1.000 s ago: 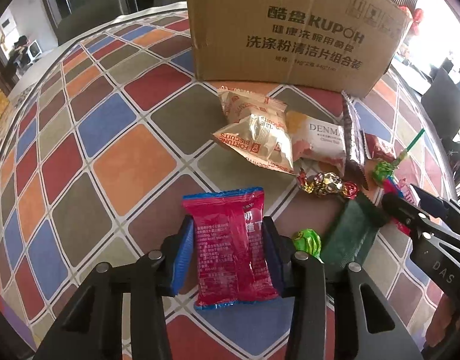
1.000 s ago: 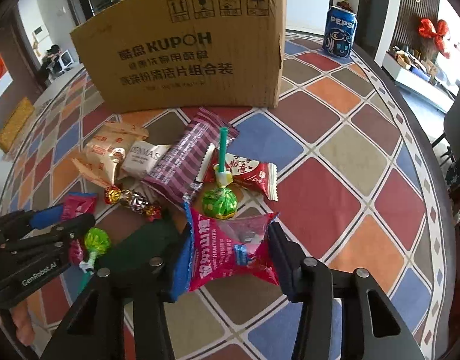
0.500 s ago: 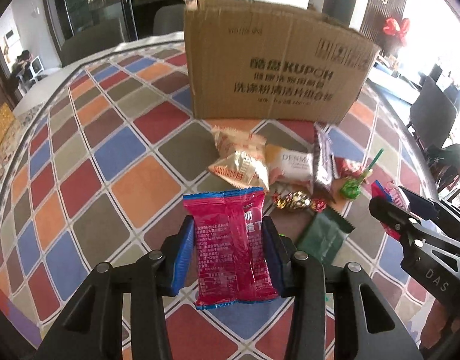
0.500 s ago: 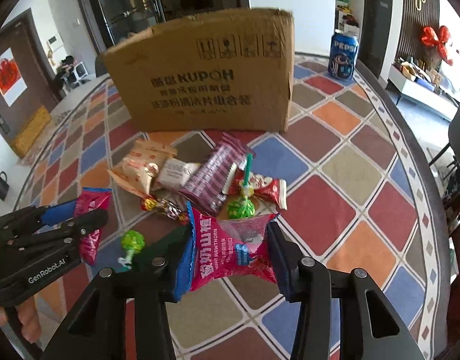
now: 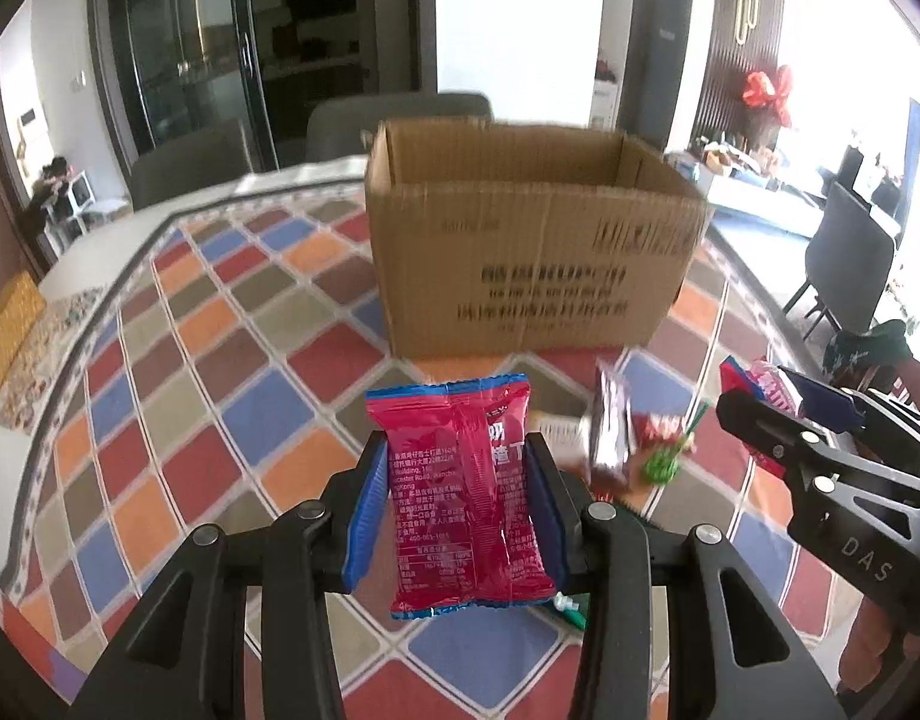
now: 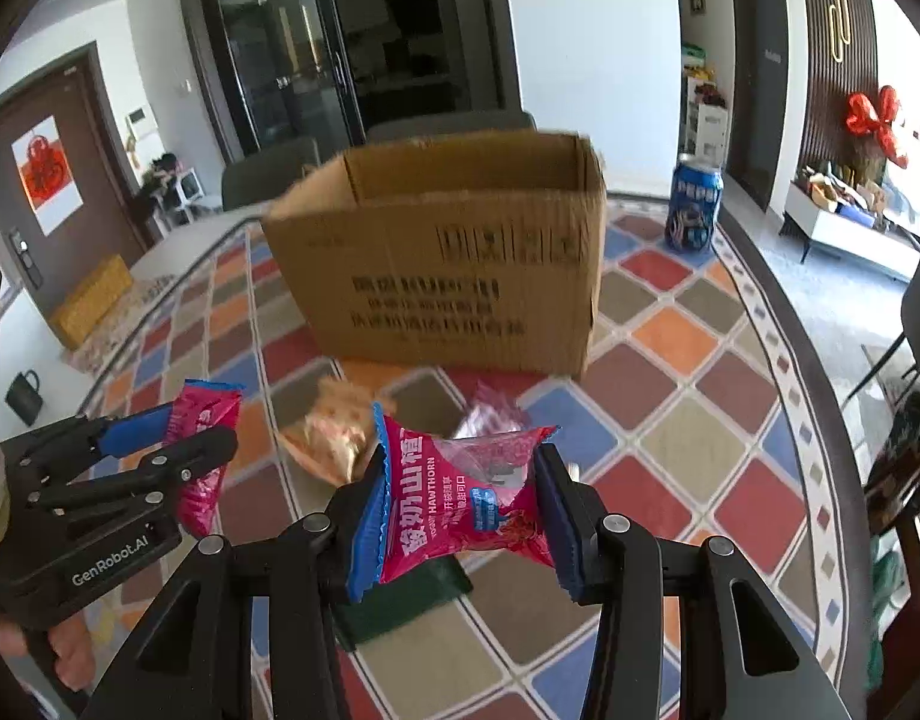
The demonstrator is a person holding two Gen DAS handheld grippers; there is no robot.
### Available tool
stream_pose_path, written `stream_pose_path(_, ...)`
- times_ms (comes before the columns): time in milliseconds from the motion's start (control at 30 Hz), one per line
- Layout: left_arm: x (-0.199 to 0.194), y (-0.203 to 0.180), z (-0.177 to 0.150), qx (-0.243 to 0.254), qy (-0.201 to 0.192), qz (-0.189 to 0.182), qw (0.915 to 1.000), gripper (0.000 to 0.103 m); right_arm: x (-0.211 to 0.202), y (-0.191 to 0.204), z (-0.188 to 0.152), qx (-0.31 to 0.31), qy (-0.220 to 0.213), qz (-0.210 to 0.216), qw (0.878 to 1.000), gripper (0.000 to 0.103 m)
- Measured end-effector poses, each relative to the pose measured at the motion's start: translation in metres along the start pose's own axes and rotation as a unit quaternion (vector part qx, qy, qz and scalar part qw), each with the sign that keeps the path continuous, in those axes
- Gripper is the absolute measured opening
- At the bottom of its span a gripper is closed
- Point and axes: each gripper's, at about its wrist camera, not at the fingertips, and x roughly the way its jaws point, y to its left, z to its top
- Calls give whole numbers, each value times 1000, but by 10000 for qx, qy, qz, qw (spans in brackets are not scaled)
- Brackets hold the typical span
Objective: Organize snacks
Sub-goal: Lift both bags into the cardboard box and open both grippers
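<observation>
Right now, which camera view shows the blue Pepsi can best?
The right wrist view shows it best: the Pepsi can stands upright on the table, to the right of the cardboard box, whole though a little blurred. In the left wrist view I cannot see the can at all; the cardboard box fills that area.

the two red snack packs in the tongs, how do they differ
The left pack stands upright between the left tongs with its fine-print back showing. The right pack lies crosswise in the right tongs, squeezed, with its Hawthorn front showing. Both are red with blue edges, held off the table.
</observation>
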Motion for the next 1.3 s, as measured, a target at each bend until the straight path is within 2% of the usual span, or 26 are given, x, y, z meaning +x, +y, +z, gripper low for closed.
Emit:
stream_pose_path(400,-26,-2,53,167,-794,120,9966,43,-12,3,48,-109,-553,91,9984,47)
stream_pose_path(667,-30,0,85,242,-1118,185,9933,43,-17,3,81,-182,-890,109,9958,47)
stream_pose_path(1000,-11,3,120,384,-1121,215,9927,43,-10,7,117,-371,-1109,84,9931,47)
stream_pose_path(1300,20,3,147,436,-900,206,9948,43,18,1,142,-451,-1015,24,9938,47)
